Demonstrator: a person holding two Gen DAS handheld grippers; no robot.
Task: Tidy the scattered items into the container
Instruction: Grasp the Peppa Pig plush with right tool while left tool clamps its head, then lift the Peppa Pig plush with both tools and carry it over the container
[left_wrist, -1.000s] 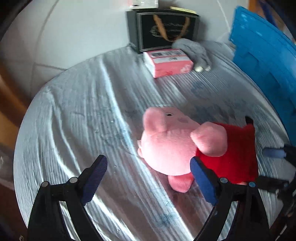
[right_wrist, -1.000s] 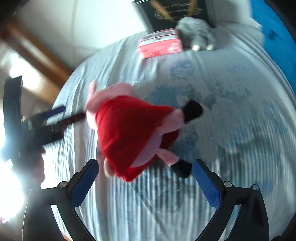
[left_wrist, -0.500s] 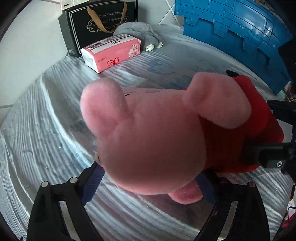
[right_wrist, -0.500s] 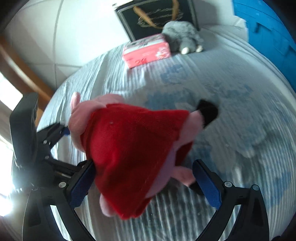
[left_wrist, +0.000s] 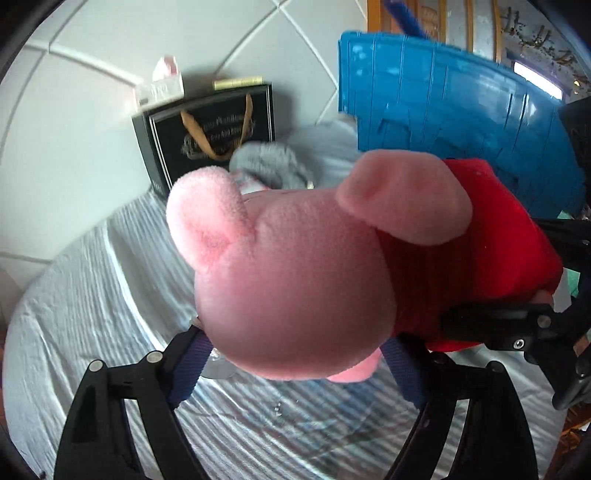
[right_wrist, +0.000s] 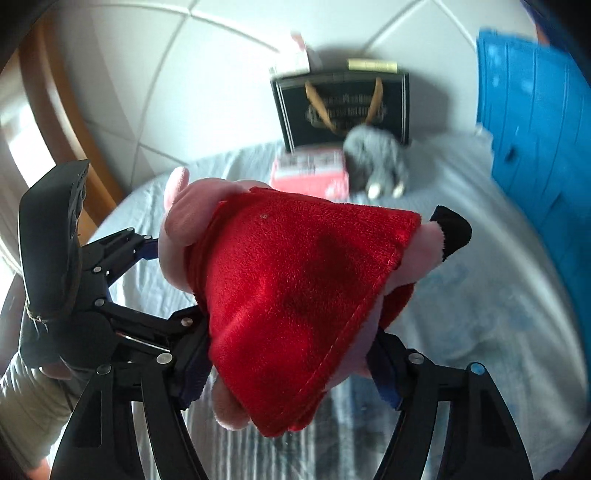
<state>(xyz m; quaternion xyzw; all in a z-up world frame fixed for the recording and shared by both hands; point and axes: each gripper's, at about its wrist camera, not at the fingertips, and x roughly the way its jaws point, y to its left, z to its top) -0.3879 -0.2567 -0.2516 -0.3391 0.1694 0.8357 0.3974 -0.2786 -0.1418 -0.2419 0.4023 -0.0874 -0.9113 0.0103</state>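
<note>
Pig plush (left_wrist: 295, 291): lifted clear of the tabletop (left_wrist: 92, 302)
Left gripper (left_wrist: 295, 363): fingers pinching its pink head
Right gripper (right_wrist: 291, 363): fingers pinching its red dress
Blue container (left_wrist: 461, 122): beside, right
Black gift bag (right_wrist: 343, 107): gold lettering (too blurred to read)

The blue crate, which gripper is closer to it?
Right. The right gripper, clamped on the piggy's red dress, sits on the side toward the blue crate. The left gripper holds the pink head, farther away.

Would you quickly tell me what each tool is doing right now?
Left tool: closed on the pig's head.
Right tool: closed on the pig's red dress.
</note>
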